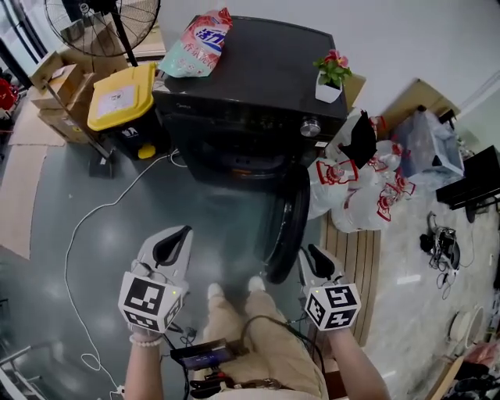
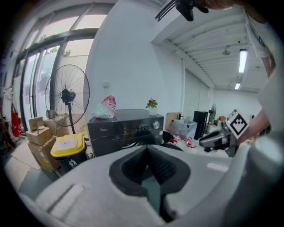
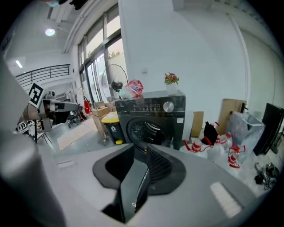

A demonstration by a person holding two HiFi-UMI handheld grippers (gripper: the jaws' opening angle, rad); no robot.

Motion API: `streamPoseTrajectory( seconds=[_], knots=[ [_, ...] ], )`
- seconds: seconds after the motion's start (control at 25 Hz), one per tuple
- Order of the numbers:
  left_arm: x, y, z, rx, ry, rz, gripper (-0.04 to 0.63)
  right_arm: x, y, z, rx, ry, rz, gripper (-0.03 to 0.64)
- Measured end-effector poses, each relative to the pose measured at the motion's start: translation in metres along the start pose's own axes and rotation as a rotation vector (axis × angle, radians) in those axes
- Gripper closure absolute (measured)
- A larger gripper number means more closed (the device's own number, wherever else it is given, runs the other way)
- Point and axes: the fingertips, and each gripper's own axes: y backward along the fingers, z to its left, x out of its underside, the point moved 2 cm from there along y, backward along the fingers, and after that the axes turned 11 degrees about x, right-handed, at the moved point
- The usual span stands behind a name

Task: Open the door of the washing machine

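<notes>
A black front-loading washing machine (image 1: pixel 250 86) stands ahead of me, its round door (image 1: pixel 287 226) swung out toward me and seen edge-on. The drum opening (image 3: pixel 144 131) is uncovered. My right gripper (image 1: pixel 310 253) hangs just right of the door's near edge; its jaws (image 3: pixel 141 150) stand partly apart, and the door's dark edge (image 3: pixel 133 190) shows through the gap below them, not pressed by the pads. To the left of the door, over the grey floor, my left gripper (image 1: pixel 180 233) is shut with nothing in it (image 2: pixel 148 151). The machine (image 2: pixel 124 131) also shows in the left gripper view.
A yellow-lidded bin (image 1: pixel 121 98) and cardboard boxes (image 1: pixel 58 86) stand left of the machine, with a fan (image 1: pixel 101 23) behind. A detergent bag (image 1: pixel 199 43) and a potted plant (image 1: pixel 332 74) sit on top. Plastic bags (image 1: pixel 367 187) pile at the right. A white cable (image 1: pixel 101 211) crosses the floor.
</notes>
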Motion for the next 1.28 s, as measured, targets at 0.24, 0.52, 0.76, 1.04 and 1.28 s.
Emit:
streamPoseTrajectory(
  seconds=[0.24, 0.52, 0.76, 1.04, 1.28],
  knots=[
    [-0.038, 0.035, -0.005, -0.040, -0.039, -0.034, 0.601, -0.057, 0.025, 0.025, -0.064, 0.039, -0.115, 0.572],
    [-0.066, 0.068, -0.011, -0.070, -0.064, -0.064, 0.601, -0.114, 0.050, 0.044, -0.103, 0.063, -0.240, 0.594],
    [-0.081, 0.085, -0.014, -0.094, -0.065, -0.092, 0.601, -0.141, 0.063, 0.054, -0.122, 0.103, -0.298, 0.601],
    [-0.081, 0.093, -0.020, -0.100, -0.040, -0.106, 0.601, -0.152, 0.064, 0.063, -0.153, 0.115, -0.306, 0.612],
    [-0.082, 0.099, -0.014, -0.136, -0.036, -0.122, 0.601, -0.161, 0.061, 0.077, -0.185, 0.138, -0.318, 0.612]
  ],
)
